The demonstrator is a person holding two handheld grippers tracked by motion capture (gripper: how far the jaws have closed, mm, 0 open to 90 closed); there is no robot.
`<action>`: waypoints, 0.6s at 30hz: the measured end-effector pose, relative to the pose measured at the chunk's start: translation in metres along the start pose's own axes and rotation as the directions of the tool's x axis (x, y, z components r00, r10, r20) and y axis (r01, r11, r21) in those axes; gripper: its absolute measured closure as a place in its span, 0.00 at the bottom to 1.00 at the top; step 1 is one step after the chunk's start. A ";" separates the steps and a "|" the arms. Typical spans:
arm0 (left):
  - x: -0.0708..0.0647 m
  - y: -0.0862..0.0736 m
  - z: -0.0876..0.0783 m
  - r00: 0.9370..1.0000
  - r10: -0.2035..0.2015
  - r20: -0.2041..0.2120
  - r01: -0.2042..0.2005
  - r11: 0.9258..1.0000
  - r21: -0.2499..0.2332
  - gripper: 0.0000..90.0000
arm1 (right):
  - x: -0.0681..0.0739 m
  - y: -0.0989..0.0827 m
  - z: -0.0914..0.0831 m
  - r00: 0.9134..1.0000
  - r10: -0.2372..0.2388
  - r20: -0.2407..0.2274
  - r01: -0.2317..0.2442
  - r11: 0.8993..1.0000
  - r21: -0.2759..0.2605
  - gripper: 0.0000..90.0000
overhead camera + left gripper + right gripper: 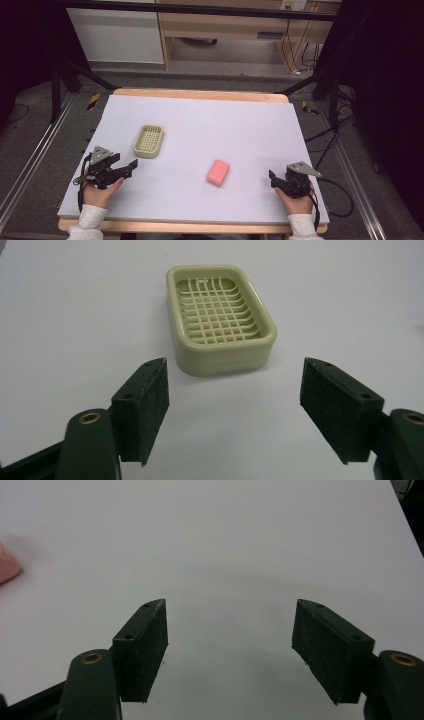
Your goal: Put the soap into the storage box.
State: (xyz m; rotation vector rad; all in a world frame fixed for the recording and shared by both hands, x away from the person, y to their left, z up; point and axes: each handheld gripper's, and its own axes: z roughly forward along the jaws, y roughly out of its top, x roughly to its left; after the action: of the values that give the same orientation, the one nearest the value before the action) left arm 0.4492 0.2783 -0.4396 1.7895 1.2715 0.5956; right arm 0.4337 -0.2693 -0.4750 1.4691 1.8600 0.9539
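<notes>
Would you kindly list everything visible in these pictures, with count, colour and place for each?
Pale green plastic soap dish with a grid bottom: one, pale green, left half of the table, just ahead of the left gripper; empty.
Pink rectangular soap bar: one, pink, near the table's middle, lying flat, apart from the dish.
White-topped table with a wooden edge: one, white top.
Wooden furniture: light brown, beyond the table.
Left gripper: one, black, near left edge, jaws open toward the dish.
Right gripper: one, black, near right edge, jaws open over bare table.
Hands: two, in pale sleeves, holding the grippers.
</notes>
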 end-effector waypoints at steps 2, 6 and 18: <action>-0.002 0.002 0.000 1.000 0.007 0.003 -0.007 1.000 0.001 0.30 | 0.000 0.000 0.000 1.000 -0.003 0.001 0.003 1.000 -0.001 0.34; -0.007 0.009 0.000 1.000 0.025 0.011 -0.025 1.000 0.002 0.30 | -0.001 0.000 0.000 1.000 0.002 0.000 -0.002 1.000 -0.008 0.34; -0.028 0.024 0.011 0.997 0.050 0.053 -0.051 0.999 0.011 0.29 | 0.000 0.002 0.001 1.000 -0.003 -0.007 0.003 1.000 -0.016 0.34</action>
State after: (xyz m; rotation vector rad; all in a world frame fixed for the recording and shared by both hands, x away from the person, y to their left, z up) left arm 0.4597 0.2450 -0.4230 1.8403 1.1999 0.5664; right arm 0.4354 -0.2693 -0.4739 1.4553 1.8546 0.9711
